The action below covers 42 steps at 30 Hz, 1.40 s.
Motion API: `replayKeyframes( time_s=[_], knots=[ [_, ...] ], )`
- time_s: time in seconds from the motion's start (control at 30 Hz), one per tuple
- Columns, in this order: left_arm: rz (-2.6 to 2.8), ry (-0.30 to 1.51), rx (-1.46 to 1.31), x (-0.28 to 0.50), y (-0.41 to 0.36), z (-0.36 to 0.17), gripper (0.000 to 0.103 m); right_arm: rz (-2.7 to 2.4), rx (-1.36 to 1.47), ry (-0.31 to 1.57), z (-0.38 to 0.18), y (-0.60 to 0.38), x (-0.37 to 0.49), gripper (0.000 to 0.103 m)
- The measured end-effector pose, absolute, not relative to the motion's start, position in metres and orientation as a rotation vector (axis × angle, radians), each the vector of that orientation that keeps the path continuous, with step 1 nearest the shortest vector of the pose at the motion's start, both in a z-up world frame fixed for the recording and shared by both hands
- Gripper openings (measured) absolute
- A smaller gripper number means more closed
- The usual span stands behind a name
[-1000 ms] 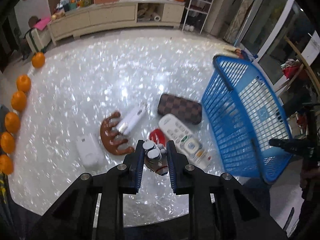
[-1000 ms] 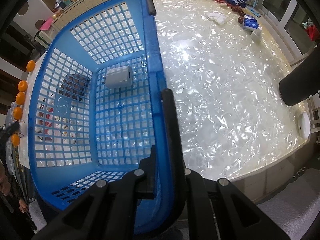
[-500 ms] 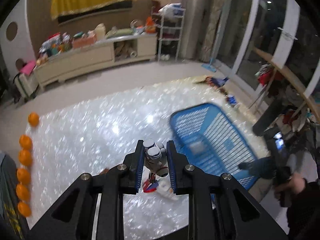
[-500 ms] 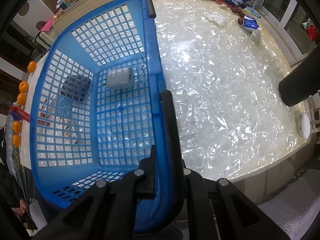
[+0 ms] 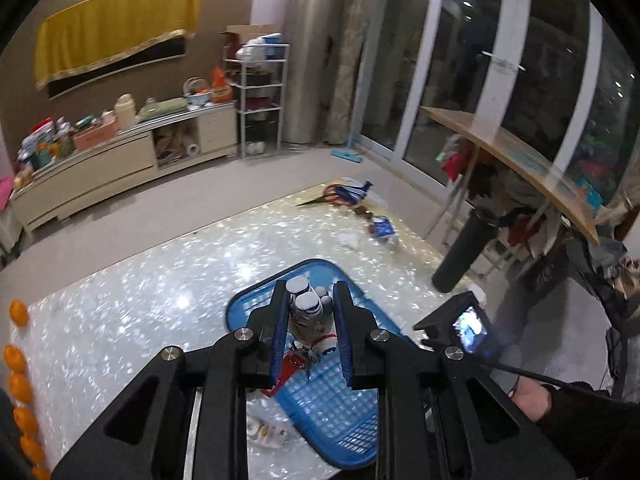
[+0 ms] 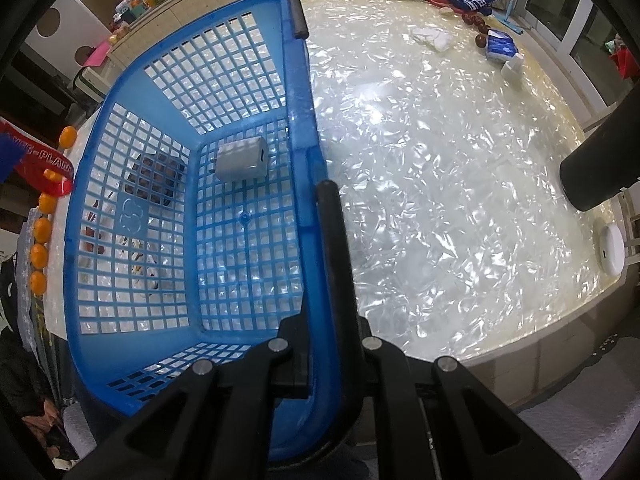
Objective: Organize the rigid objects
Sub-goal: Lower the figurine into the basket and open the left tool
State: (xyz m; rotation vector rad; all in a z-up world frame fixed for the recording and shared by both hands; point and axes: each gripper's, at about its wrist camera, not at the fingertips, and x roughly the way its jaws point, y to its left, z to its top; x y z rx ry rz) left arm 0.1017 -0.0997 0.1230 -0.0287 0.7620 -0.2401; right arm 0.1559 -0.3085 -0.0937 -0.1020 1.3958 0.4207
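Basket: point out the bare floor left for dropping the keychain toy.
Most of the blue basket floor is bare, from the white charger near the far wall to the near wall. Crowded only around the charger.

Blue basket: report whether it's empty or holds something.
Not empty. One white charger block lies on the mesh floor of the blue basket; nothing else is inside.

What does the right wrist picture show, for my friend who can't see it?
The right tool is shut on the rim of a blue basket on a shiny white table. Inside the basket lies one white charger block.
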Motion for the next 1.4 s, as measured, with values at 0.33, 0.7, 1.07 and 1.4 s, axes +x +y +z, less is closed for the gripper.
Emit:
replayKeyframes(
  time_s=[0.33, 0.7, 1.07, 1.4],
  knots=[
    [-0.303, 0.936, -0.058, 0.140, -0.119, 0.032, 0.024, 0.432, -0.080, 1.396, -0.097, -0.311, 0.158, 0.007],
    [-0.309, 1.122, 0.087, 0.164, -0.146, -0.055, 0.024, 0.430, -0.065, 1.396, -0.097, -0.311, 0.159, 0.007],
    [-0.321, 1.251, 0.203, 0.175, -0.159, -0.095, 0.024, 0.427, -0.063, 1.394, -0.097, -0.311, 0.159, 0.007],
    [-0.310, 1.241, 0.243, 0.175, -0.171, -0.100, 0.056, 0.426, -0.064, 1.394, -0.098, -0.311, 0.159, 0.007]
  ],
)
